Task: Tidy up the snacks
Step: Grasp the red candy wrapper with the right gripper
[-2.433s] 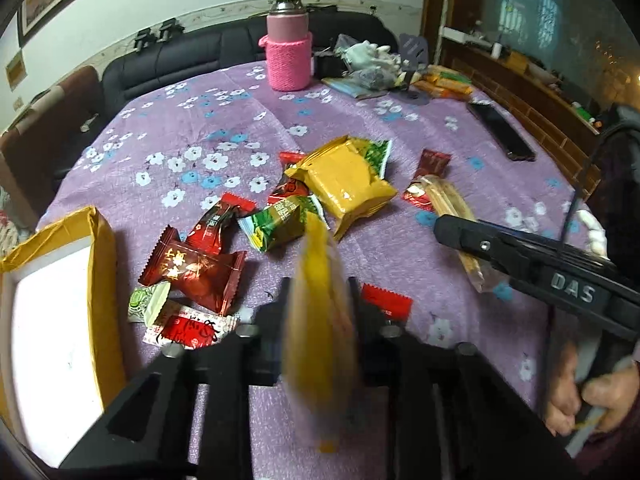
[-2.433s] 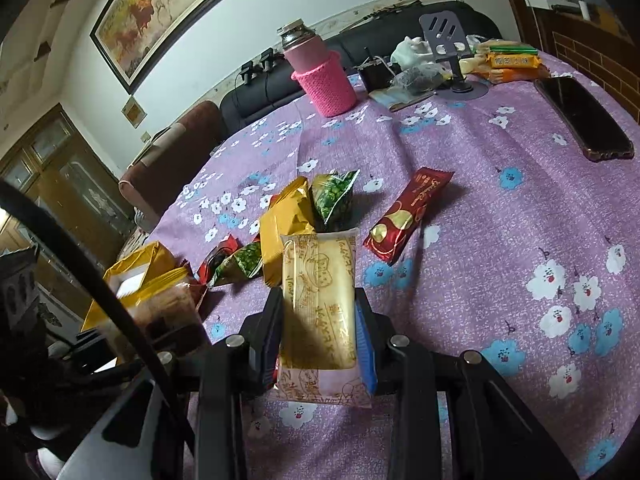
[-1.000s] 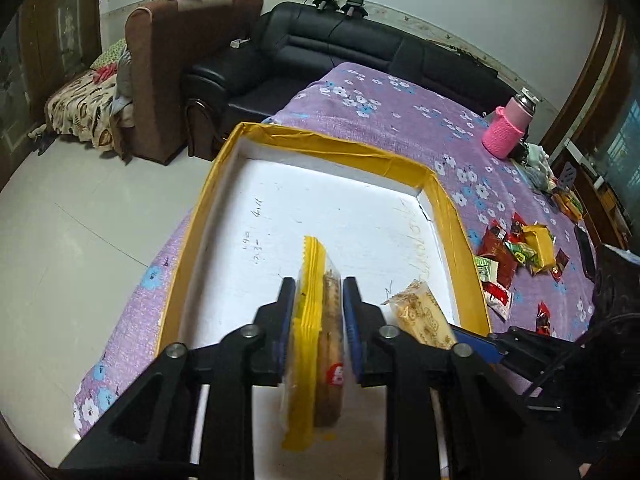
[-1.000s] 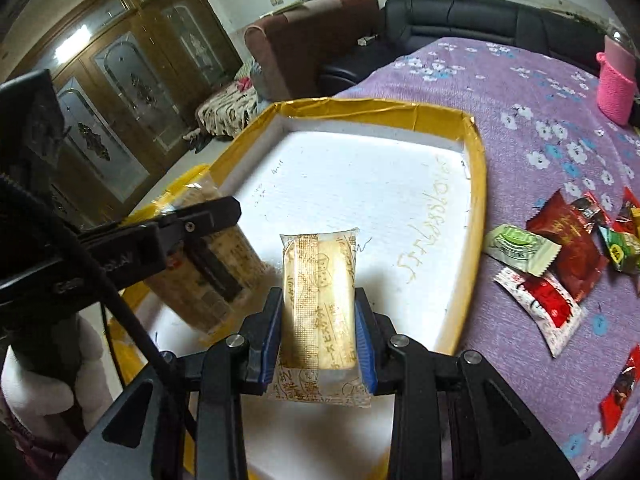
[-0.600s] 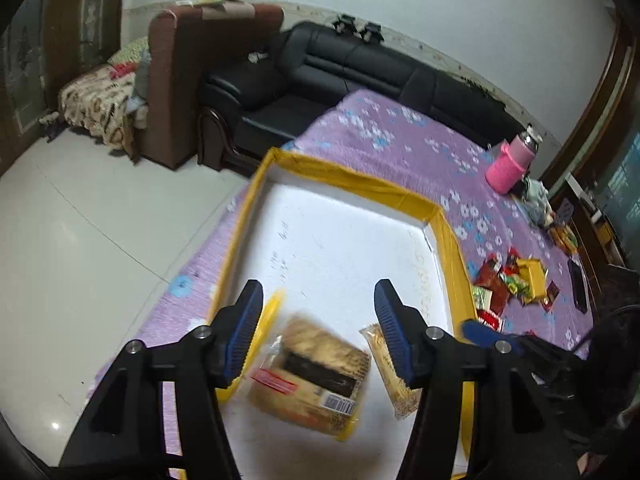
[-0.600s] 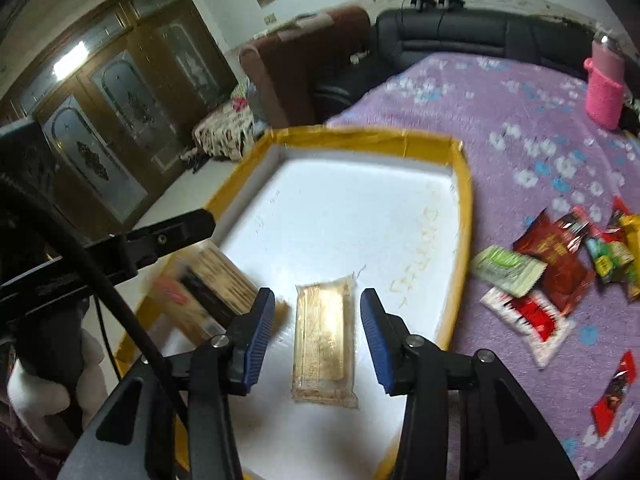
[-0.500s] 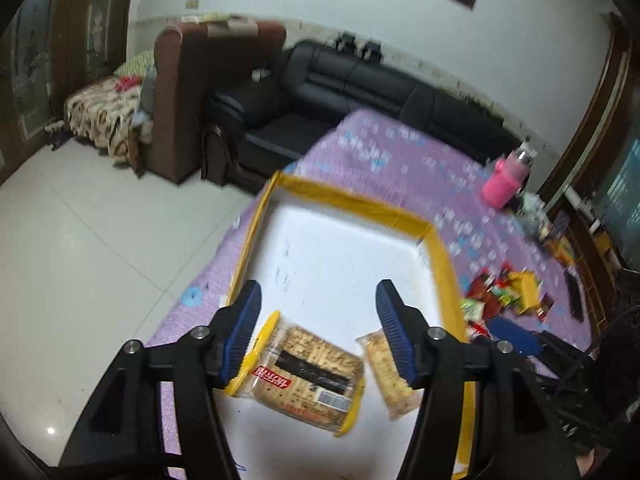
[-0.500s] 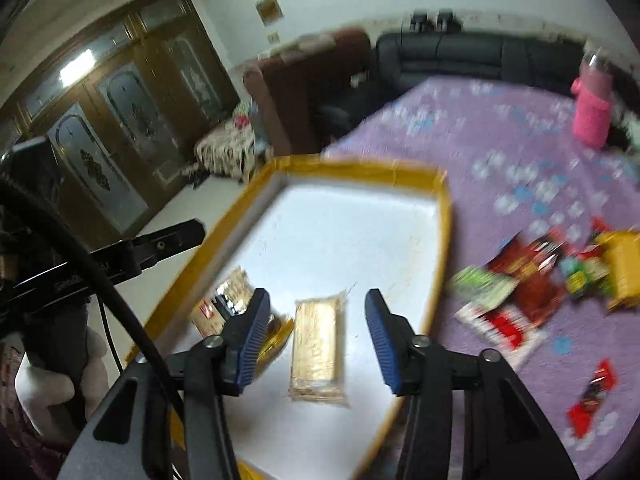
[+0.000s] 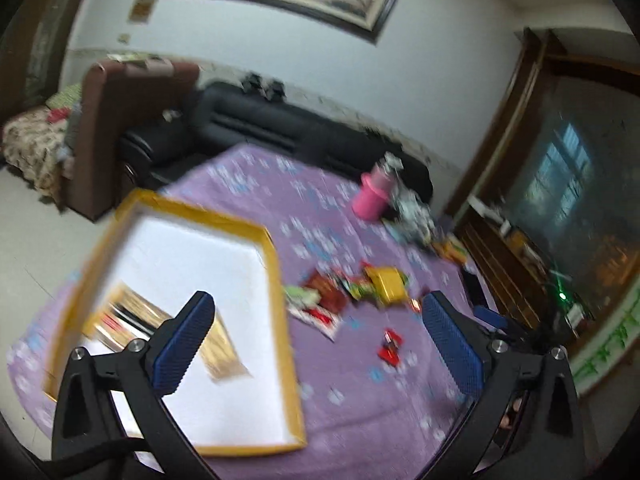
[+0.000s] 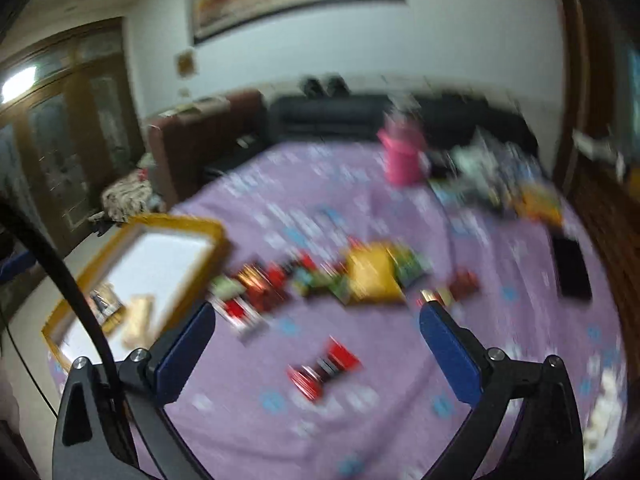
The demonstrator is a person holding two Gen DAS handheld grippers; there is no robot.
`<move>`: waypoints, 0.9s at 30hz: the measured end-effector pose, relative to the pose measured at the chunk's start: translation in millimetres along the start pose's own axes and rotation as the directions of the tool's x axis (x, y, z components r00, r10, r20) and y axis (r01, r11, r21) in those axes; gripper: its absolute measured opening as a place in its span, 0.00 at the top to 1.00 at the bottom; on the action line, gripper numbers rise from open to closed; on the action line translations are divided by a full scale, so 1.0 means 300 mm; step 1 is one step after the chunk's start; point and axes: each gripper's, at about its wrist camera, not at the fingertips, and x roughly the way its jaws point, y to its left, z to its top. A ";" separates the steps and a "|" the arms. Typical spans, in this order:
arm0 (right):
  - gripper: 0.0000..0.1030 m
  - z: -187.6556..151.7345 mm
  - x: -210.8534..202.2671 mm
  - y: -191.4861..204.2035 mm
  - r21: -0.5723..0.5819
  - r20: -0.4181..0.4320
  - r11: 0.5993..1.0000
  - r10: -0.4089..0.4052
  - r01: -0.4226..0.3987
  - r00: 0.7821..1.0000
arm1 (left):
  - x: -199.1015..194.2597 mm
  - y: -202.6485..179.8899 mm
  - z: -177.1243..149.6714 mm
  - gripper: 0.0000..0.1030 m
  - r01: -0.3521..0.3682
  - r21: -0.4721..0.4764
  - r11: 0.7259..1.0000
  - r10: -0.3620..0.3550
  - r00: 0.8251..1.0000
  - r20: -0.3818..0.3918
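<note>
Purple cloth (image 10: 500,320), blurred. Both grippers, left (image 9: 320,344) and right (image 10: 316,354), opening, nothing between fingers. I'd steady first, then straddle the red packet (image 10: 324,368) ahead.

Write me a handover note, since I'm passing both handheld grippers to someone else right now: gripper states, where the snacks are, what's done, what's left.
Left gripper: jaws opening wide, nothing between them.
Right gripper: jaws opening wide, nothing between them.
Done: two cracker packs lie in the yellow-rimmed tray.
Left: the pile of loose snacks sits on the purple tablecloth beside the tray, including a yellow bag, plus a small red candy lying apart, nearer the grippers.
Next, probably: reach for that pile and carry pieces to the tray.
</note>
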 end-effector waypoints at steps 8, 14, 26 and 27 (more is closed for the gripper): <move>0.49 -0.115 0.199 -0.090 0.184 -0.239 0.981 0.110 -0.067 0.965 | 0.137 -0.035 -0.069 0.38 -0.012 0.004 1.000 0.012 0.989 -0.144; 0.51 -0.140 0.302 -0.051 0.204 -0.273 0.977 0.114 -0.058 0.955 | 0.191 -0.039 -0.054 0.35 -0.014 0.004 1.000 0.015 0.981 -0.194; 0.78 -0.122 0.287 -0.109 0.070 -0.243 0.998 0.012 0.005 0.970 | 0.557 -0.218 -0.006 0.31 0.028 0.186 0.982 0.048 0.919 -0.392; 0.78 -0.120 0.284 -0.143 0.108 -0.232 0.994 0.040 -0.015 0.972 | 0.612 -0.246 0.005 0.31 0.046 0.205 0.978 0.045 0.909 -0.415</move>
